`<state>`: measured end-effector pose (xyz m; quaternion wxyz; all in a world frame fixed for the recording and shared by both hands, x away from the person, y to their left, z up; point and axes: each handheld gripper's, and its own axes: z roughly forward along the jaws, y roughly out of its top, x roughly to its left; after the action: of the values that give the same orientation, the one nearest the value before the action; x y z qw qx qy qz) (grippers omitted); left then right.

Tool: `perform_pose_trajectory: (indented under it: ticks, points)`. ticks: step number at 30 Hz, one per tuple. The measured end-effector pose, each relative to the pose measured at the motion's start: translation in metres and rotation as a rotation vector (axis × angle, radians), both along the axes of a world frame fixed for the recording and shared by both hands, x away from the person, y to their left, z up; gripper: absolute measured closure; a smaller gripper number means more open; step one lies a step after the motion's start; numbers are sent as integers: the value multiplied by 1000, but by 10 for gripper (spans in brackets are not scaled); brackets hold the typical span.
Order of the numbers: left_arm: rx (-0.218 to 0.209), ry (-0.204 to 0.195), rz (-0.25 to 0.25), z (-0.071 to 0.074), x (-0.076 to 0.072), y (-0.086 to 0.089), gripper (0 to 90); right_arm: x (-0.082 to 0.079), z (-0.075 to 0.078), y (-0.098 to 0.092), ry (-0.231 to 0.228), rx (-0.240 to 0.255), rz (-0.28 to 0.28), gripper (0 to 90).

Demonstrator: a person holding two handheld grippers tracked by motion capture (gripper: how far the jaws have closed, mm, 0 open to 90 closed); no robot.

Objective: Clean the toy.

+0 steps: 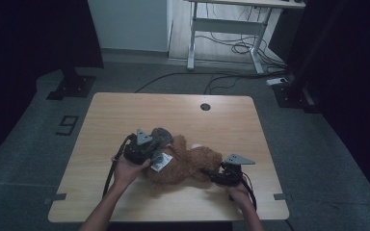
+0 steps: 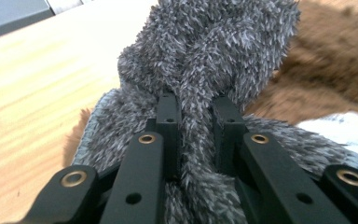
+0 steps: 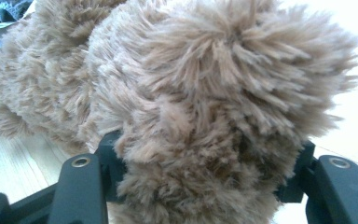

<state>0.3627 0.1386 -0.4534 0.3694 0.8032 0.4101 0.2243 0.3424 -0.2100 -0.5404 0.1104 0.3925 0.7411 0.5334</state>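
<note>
The wooden surface (image 1: 125, 115) carries a brown teddy bear (image 1: 188, 166) lying on its side near the 6 o'clock edge, with a grey fleecy garment (image 2: 214, 51) bunched at its 9 o'clock end beside a white tag (image 1: 162, 162). The right gripper (image 1: 211, 175) has its fingers partly closed around a plush limb, fur bulging between them. The left gripper (image 1: 160, 150) has its fingers nearly together, pinching a fold of the grey fabric. To work the garment well, the right should probably anchor the bear while the left pulls steadily along the body, keeping the fold deep so it cannot slip.
</note>
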Motion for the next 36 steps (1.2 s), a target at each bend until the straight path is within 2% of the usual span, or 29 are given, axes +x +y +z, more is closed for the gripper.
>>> perform_pose_trajectory:
  ticks: [5,9,15,19,22,25,28,30,33,36]
  points:
    - [6,-6,1,2,-4,9,762,0,0,1,0,2,-4,376]
    - [-5,3,26,4,-1,15,761,0,0,0,1,3,-2,376]
    - [4,3,65,10,4,21,760,0,0,1,3,2,-3,376]
    - [-14,7,57,15,2,23,761,0,0,0,3,2,-3,376]
    - [-42,3,2,22,0,9,761,0,0,0,5,-2,-4,377]
    - [-42,10,-57,29,0,-16,760,0,0,0,4,-2,-8,377]
    - [-15,34,-98,27,4,-44,759,0,0,0,3,-4,-7,376]
    - [16,41,-94,20,8,-55,759,0,0,0,4,-5,-7,375]
    - [-6,58,-83,12,11,-54,759,-1,0,-1,5,-5,-7,362]
    - [-59,81,-86,7,10,-44,761,0,1,0,4,-5,-6,344]
